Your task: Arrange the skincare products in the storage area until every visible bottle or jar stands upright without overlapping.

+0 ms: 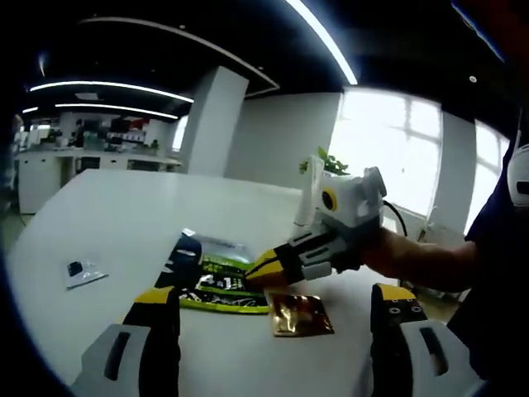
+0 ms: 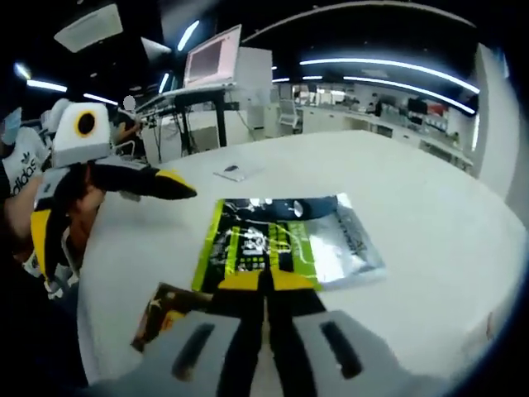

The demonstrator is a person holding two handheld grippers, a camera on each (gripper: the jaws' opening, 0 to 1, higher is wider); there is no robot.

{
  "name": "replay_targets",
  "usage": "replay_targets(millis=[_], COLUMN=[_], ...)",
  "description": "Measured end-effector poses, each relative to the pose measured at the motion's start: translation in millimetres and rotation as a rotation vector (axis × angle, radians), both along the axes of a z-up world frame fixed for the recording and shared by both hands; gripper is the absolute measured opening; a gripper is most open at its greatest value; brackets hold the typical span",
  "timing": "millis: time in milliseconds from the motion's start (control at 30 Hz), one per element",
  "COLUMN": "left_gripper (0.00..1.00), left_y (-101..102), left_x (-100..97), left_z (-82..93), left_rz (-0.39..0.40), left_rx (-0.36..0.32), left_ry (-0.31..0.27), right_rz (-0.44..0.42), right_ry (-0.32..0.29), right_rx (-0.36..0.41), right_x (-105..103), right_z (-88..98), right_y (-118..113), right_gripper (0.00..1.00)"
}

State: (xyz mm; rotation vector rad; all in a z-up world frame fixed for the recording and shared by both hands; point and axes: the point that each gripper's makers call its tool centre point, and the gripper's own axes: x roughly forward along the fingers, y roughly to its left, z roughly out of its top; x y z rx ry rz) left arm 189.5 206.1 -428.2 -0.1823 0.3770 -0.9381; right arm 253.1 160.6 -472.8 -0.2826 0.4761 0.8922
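A flat green and silver packet [image 2: 281, 240] lies on the white table [image 2: 413, 190]. My right gripper [image 2: 266, 281] is shut, its yellow tips pinched on the packet's near edge. In the left gripper view that gripper [image 1: 258, 269] reaches in from the right onto the same packet [image 1: 211, 289]. A gold-brown sachet [image 1: 299, 314] lies beside the packet, also visible low in the right gripper view as the sachet [image 2: 165, 318]. My left gripper [image 1: 276, 295] is open, jaws wide apart just above the table on the near side of both packets. It holds nothing.
A small clear sachet [image 1: 83, 271] lies apart on the table, the same sachet [image 2: 231, 171] beyond the packet. The left gripper [image 2: 111, 217] hangs at the table's left side. A person's arm [image 1: 430, 265] holds the right gripper. Desks and a monitor [image 2: 213, 58] stand behind.
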Motion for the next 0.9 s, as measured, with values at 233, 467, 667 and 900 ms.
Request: replay_targets(millis=[233,467,667,900], left_gripper=[0.97,0.95,0.99,0.97], left_y=[5.7,11.6,15.1,27.1], left_x=[6.5,14.2,21.0,35.9], left_z=[5.7,4.4,5.8,3.6], left_rz=[0.022,0.03,0.028,0.046], left_rx=[-0.02,-0.018,-0.006,0.026], left_ry=[-0.003,-0.009,0.005,0.016], right_rz=[-0.003,-0.003,-0.011,-0.015], right_ry=[-0.014,-0.03,-0.031,-0.035], right_rx=[0.006,0.01,0.024,0.03], right_x=[0.6,0.7,1.1,-0.3], right_z=[0.2,0.4,0.3,0.3], right_y=[1.0,1.0,0.2,-0.7], right_gripper=[0.0,0.0,0.0,0.0])
